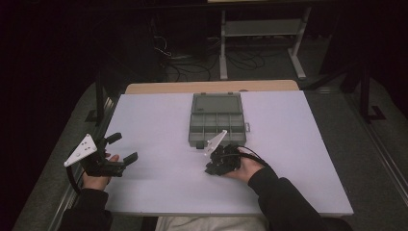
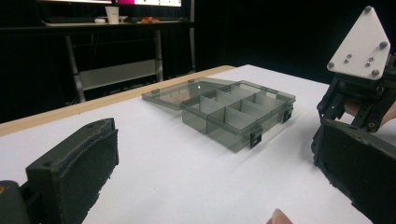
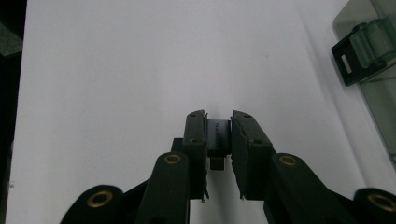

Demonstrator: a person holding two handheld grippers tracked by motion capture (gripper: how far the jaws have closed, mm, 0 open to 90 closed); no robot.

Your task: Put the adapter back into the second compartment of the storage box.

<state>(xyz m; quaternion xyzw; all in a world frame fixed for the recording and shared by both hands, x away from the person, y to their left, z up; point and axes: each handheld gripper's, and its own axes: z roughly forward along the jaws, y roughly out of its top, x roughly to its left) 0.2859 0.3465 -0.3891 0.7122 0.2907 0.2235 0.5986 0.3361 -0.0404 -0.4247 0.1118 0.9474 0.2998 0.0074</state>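
your right gripper point(image 3: 218, 140) clamped on small black block point(image 3: 218, 136) between jaws; your left gripper point(image 2: 205, 182) jaws wide apart, organizer box point(image 2: 233, 112) ahead.

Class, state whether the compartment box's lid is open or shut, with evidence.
Open: the compartment box has its lid lying flat behind it, dividers exposed.

My white table point(image 1: 159, 187) sits in a dark room on grey floor point(image 1: 337, 115). Its far edge is bare wood point(image 1: 211, 87). Beyond it stand a white metal shelf frame point(image 1: 262, 29) and tangled black cables point(image 1: 192, 62).
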